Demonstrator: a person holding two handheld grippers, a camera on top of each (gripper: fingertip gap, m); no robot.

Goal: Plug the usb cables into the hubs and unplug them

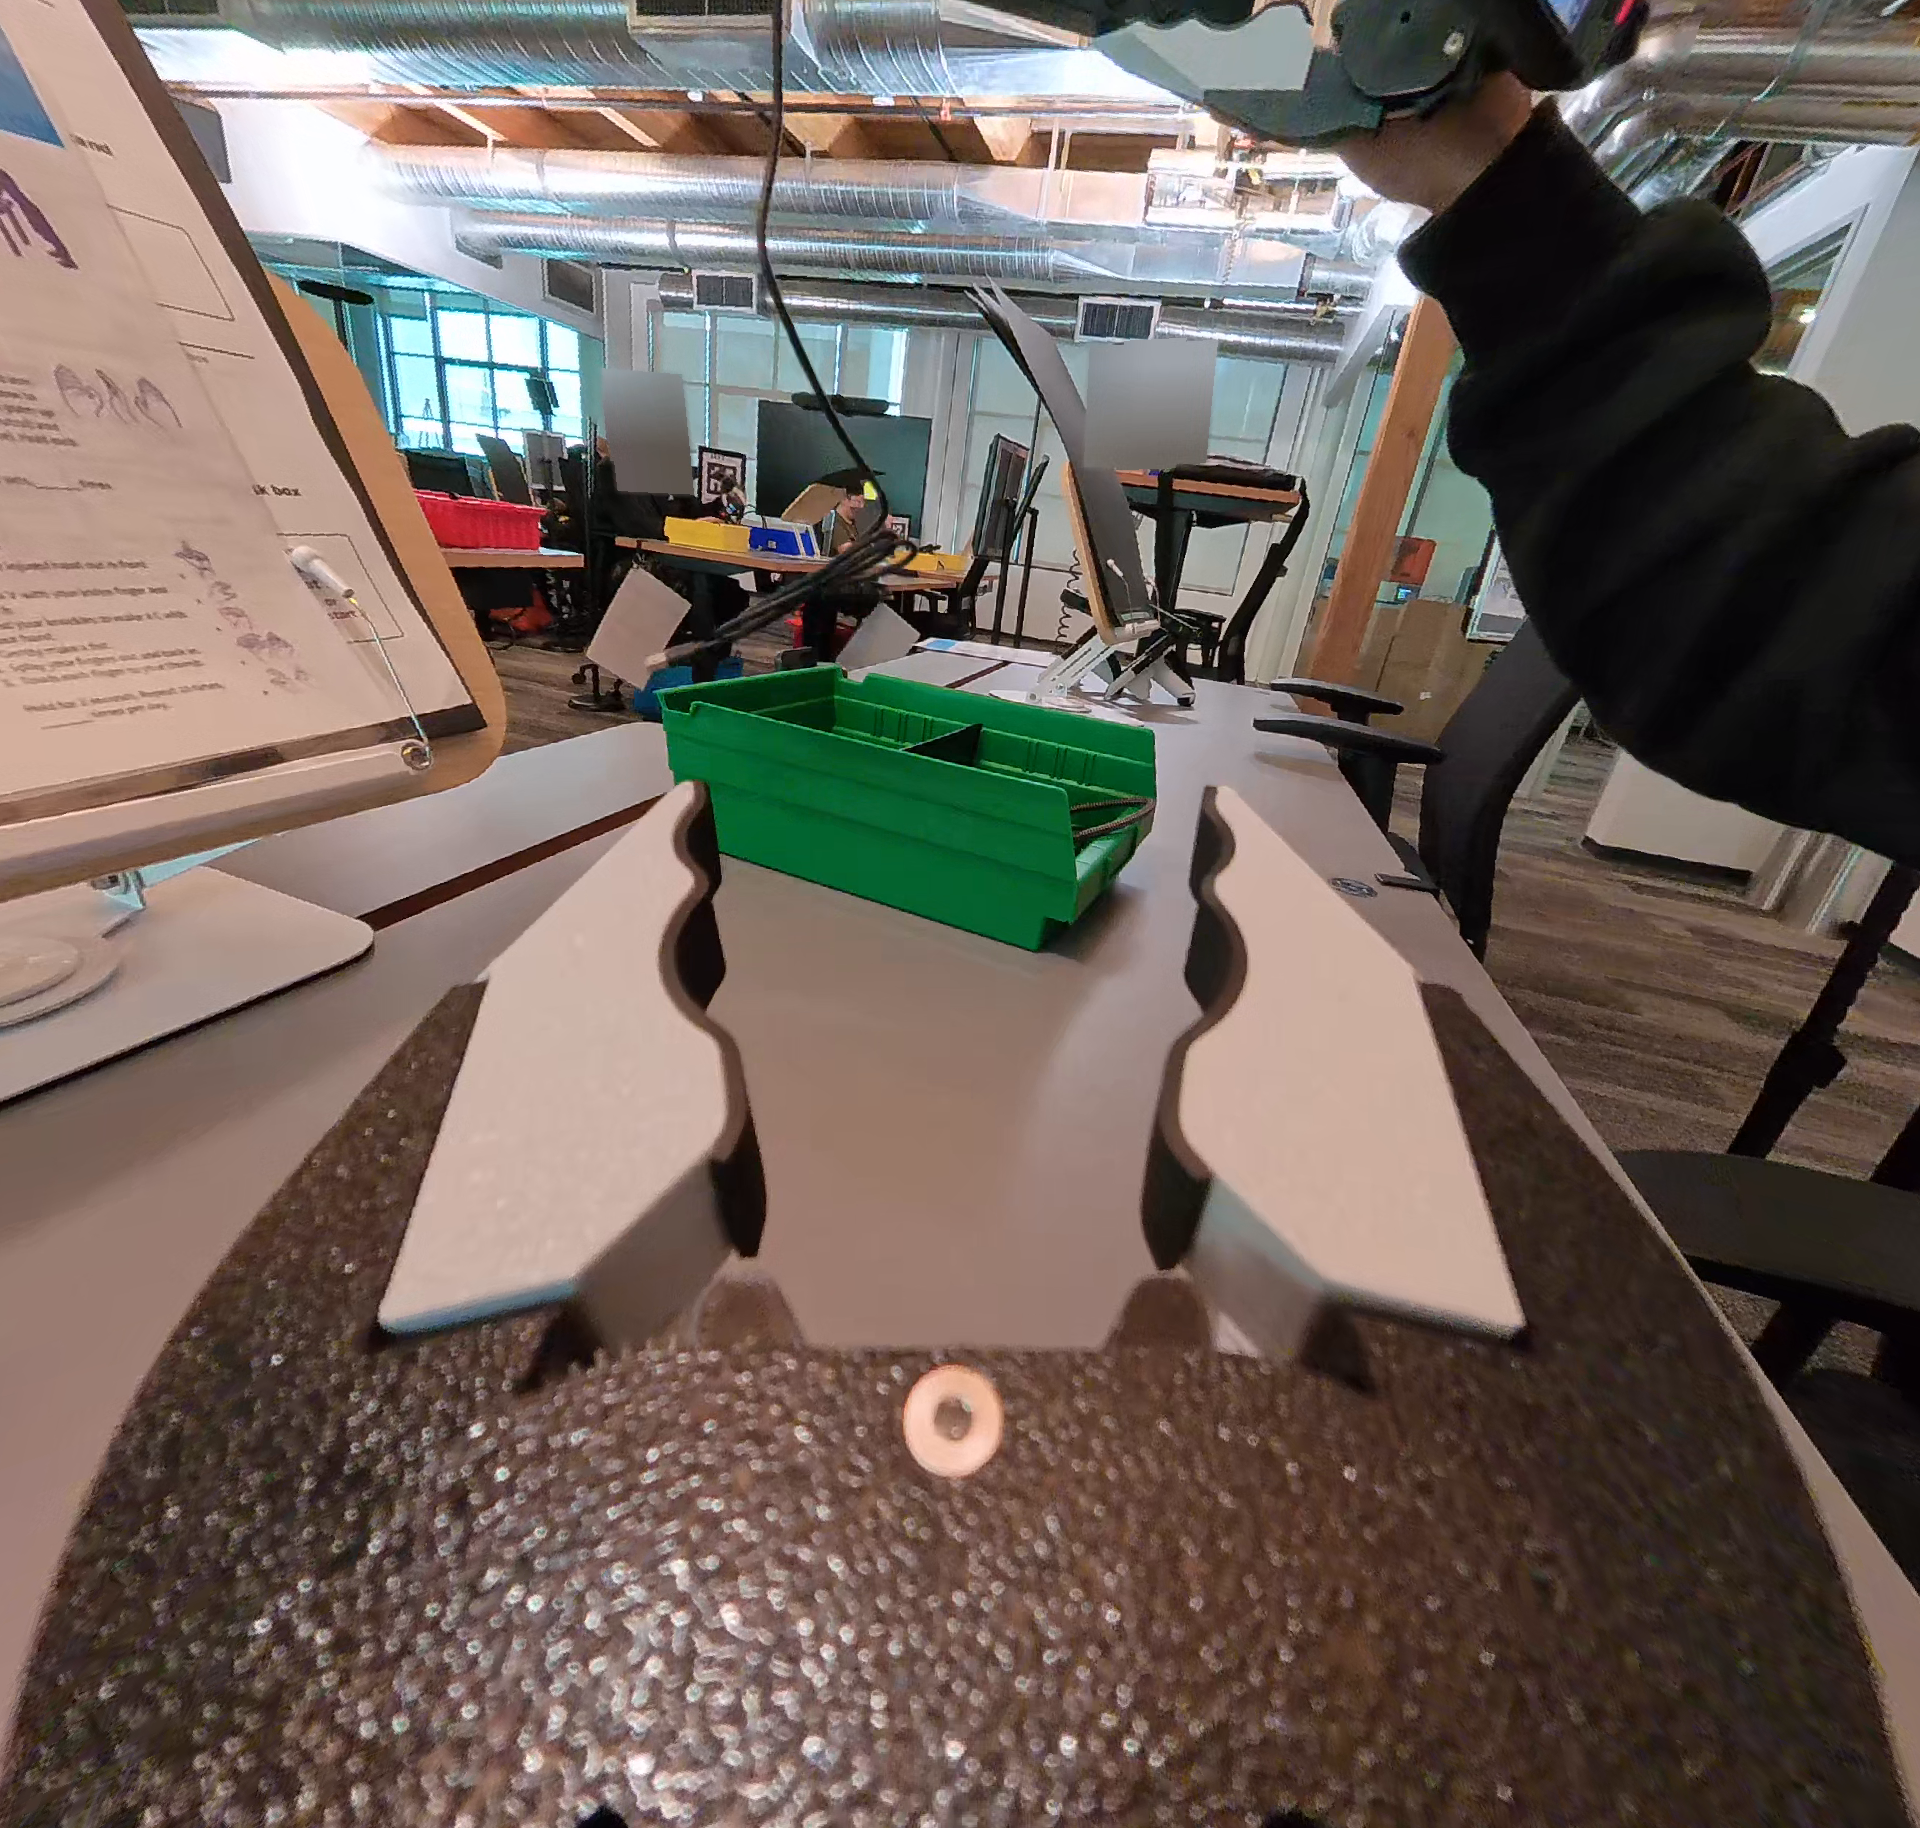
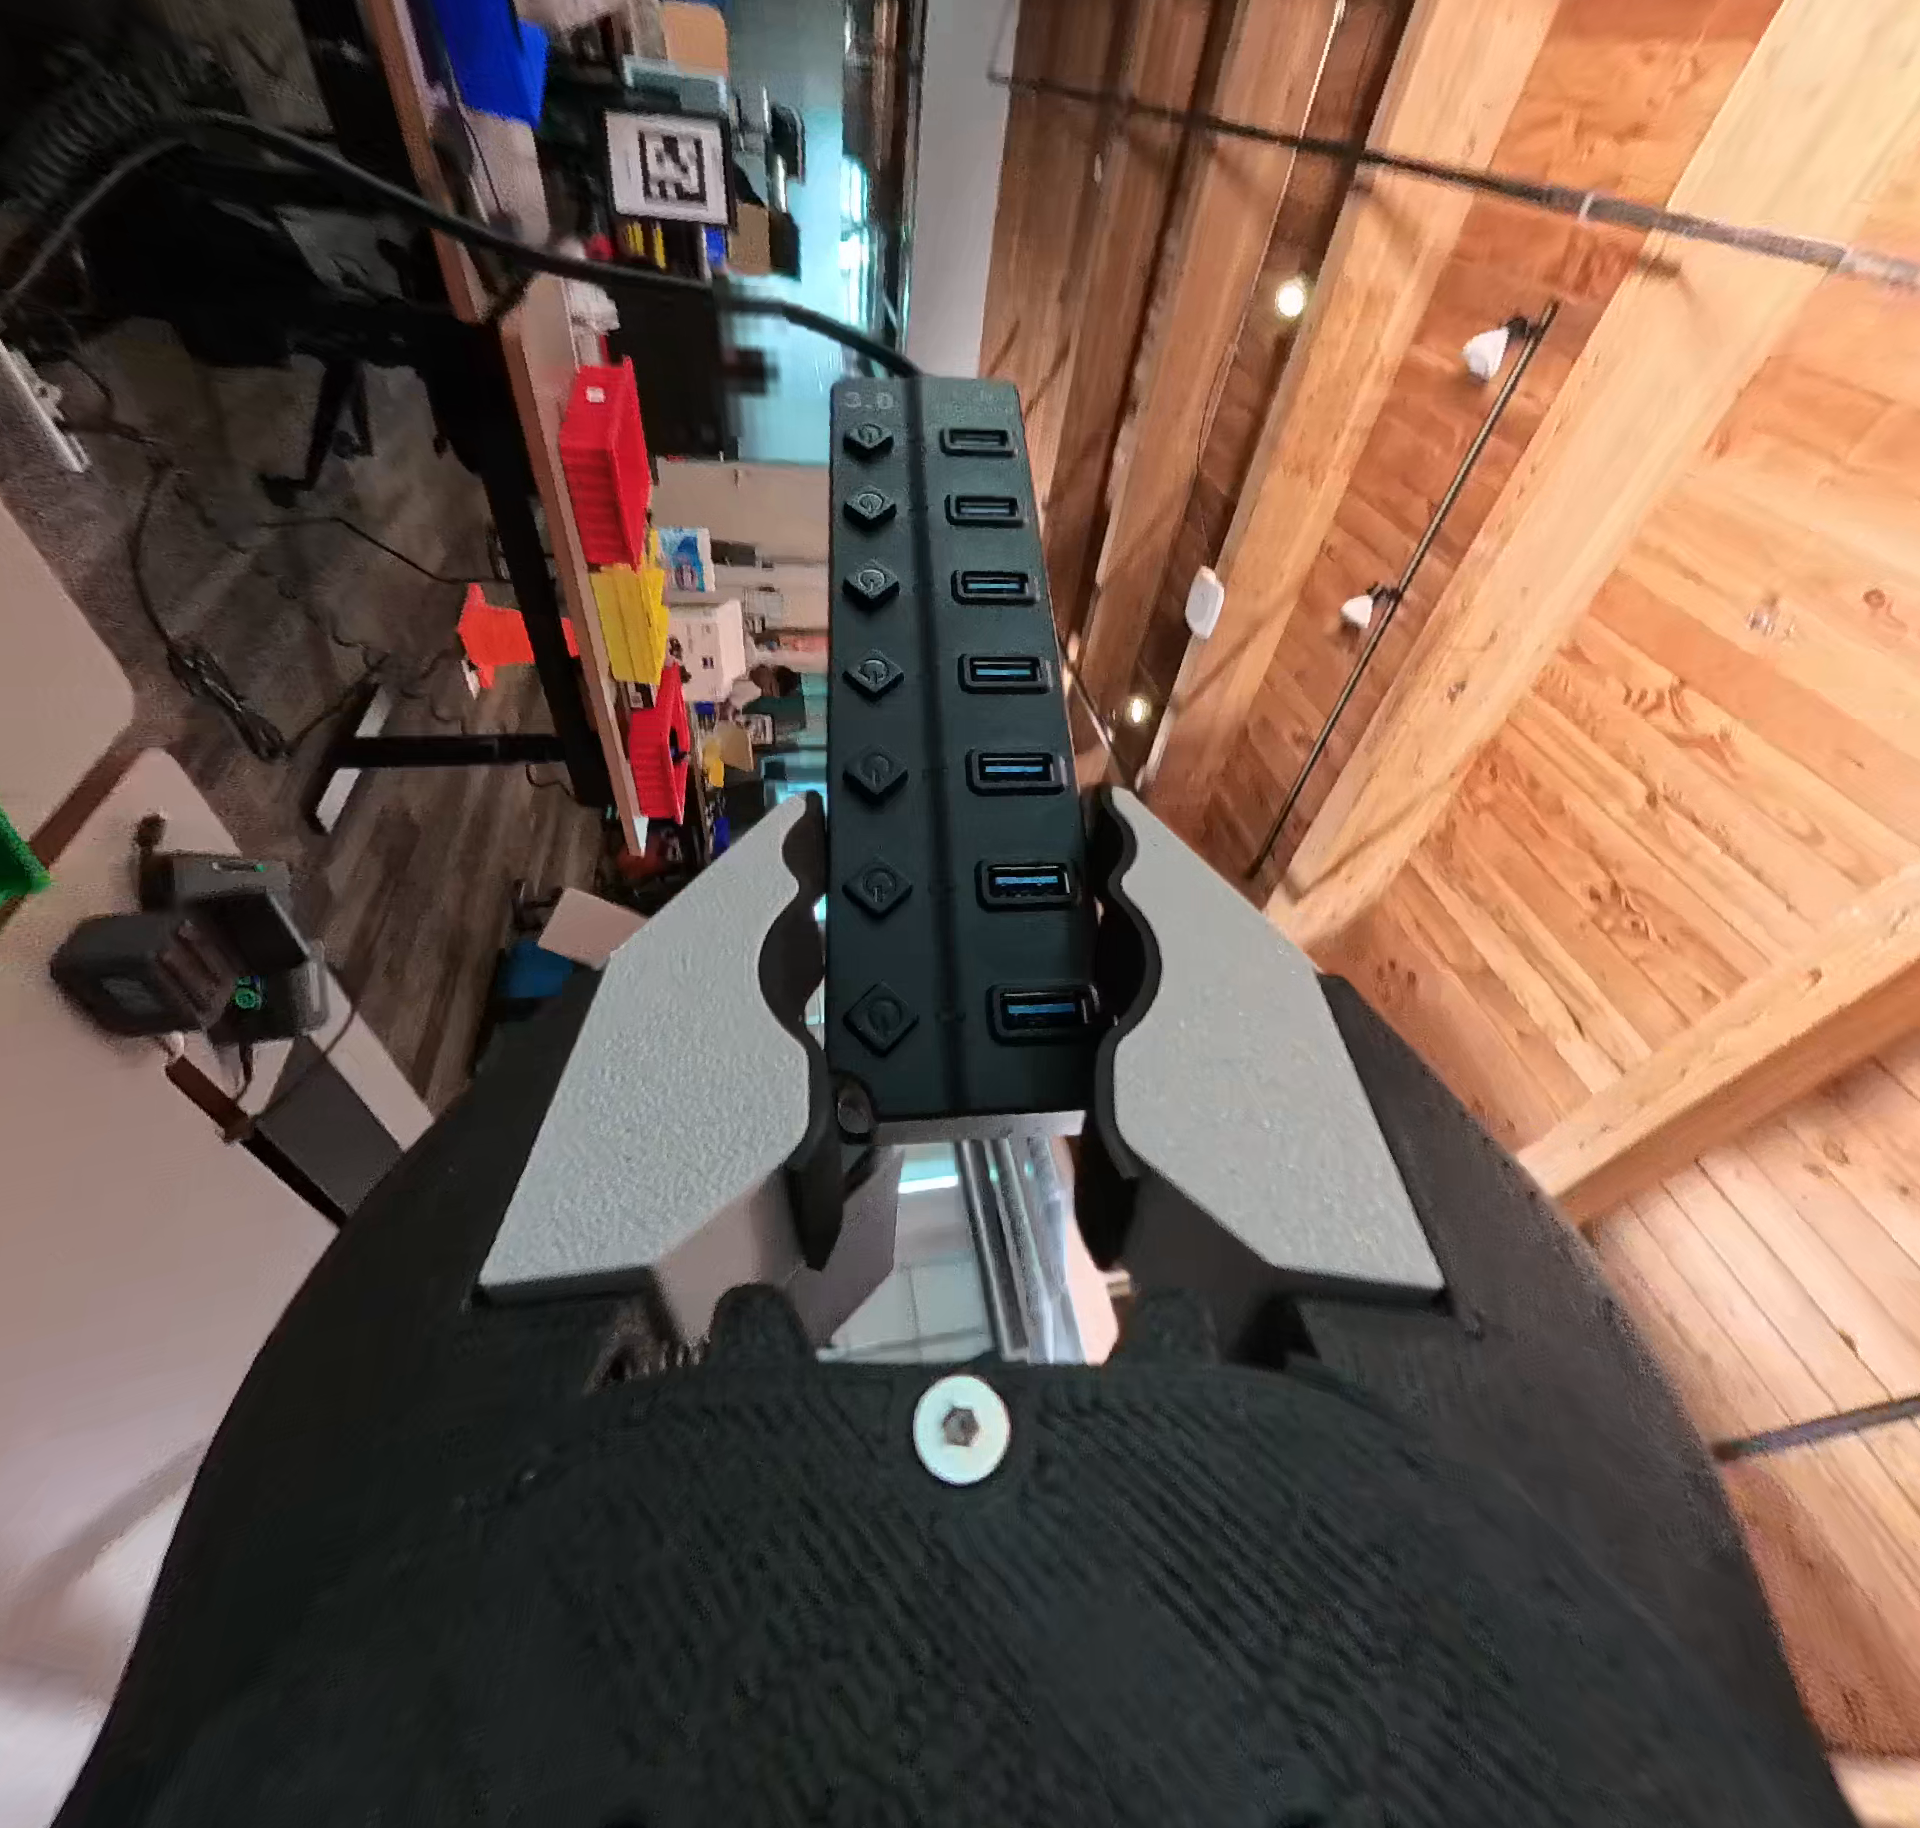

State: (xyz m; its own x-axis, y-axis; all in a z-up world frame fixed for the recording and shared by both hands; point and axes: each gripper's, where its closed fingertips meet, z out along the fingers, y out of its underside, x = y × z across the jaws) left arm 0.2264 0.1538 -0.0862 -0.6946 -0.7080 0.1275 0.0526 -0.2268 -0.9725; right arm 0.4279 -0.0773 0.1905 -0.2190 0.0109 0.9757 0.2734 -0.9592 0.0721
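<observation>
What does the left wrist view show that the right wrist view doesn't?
Only the left wrist view shows the open left gripper, the green bin on the table, and the hanging cable's plug. Only the right wrist view shows the hub's face: a row of ports beside buttons, all ports empty. Both show the hub held in the right gripper, seen top right from the left.

black hub (image 2: 940, 739) bearing faint embossed marking, printed instruction sheet (image 1: 156, 490), square coded marker (image 2: 668, 168)

Black seven-port hub (image 2: 951, 739) held aloft – cable (image 1: 774, 220) dangling.
</observation>
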